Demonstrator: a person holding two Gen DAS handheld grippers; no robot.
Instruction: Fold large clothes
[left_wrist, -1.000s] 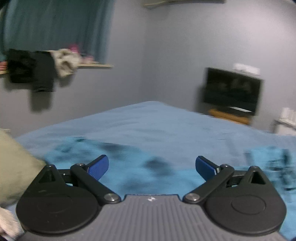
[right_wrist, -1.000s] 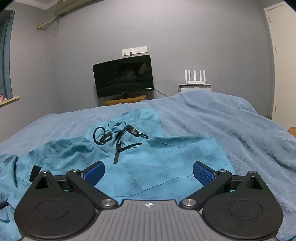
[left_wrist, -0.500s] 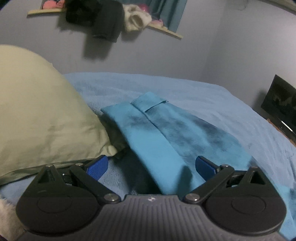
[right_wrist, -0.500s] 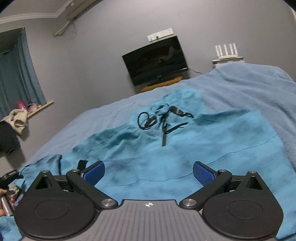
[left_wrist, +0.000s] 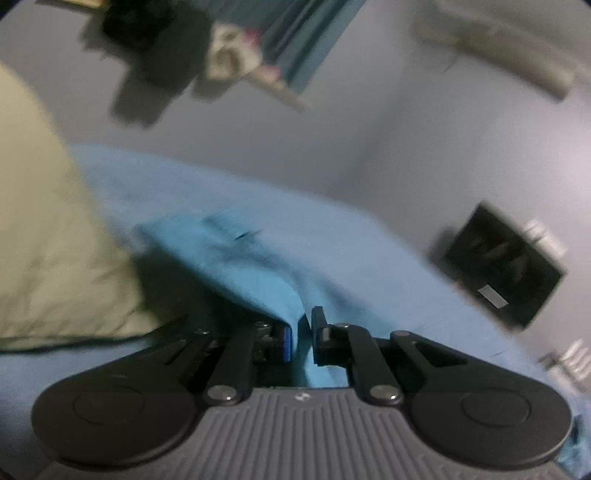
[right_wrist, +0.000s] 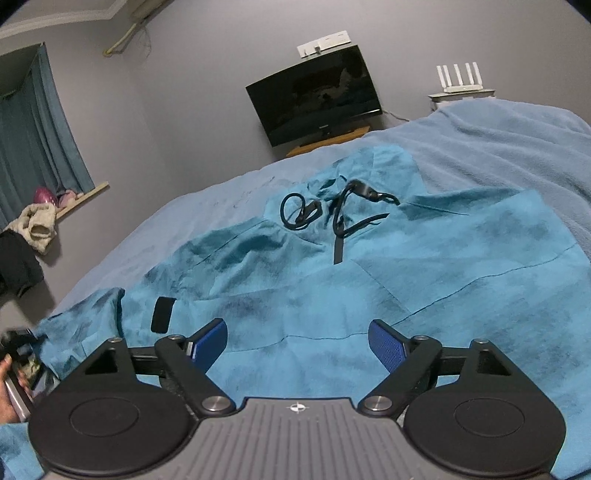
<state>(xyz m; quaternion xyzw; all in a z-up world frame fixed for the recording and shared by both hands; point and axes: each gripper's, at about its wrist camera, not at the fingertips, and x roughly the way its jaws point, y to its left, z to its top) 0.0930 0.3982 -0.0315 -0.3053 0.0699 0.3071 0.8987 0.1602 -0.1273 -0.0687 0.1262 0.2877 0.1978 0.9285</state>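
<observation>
My left gripper (left_wrist: 301, 338) is clamped on a fold of the teal hooded garment (left_wrist: 255, 273): the blue pads have come together with the fabric pinched between them, and the cloth rises from the jaws as a ridge running forward and to the left. This view is blurred. To the left of the left gripper lies a pale green pillow (left_wrist: 48, 258), close beside the gripped sleeve; beyond both, the light blue blanket (left_wrist: 332, 243) covers the bed. My right gripper (right_wrist: 297, 341) has its jaws apart; they have just been closing somewhat, and the pads do not press on anything, with the garment's lower body lying flat below and ahead of them. From the right gripper, the garment (right_wrist: 424, 266) spreads forward across the blanket (right_wrist: 509, 147), its hood farthest away, and the black drawstring (right_wrist: 332, 214) is coiled loosely at the neck opening straight ahead. A black rectangular patch (right_wrist: 161, 314) sits on the fabric just ahead-left of my left-side pad. At the far left edge of the right view, my other hand (right_wrist: 11, 387) shows partly. A dark television (right_wrist: 314, 96) stands beyond the bed, ahead of the right gripper.
</observation>
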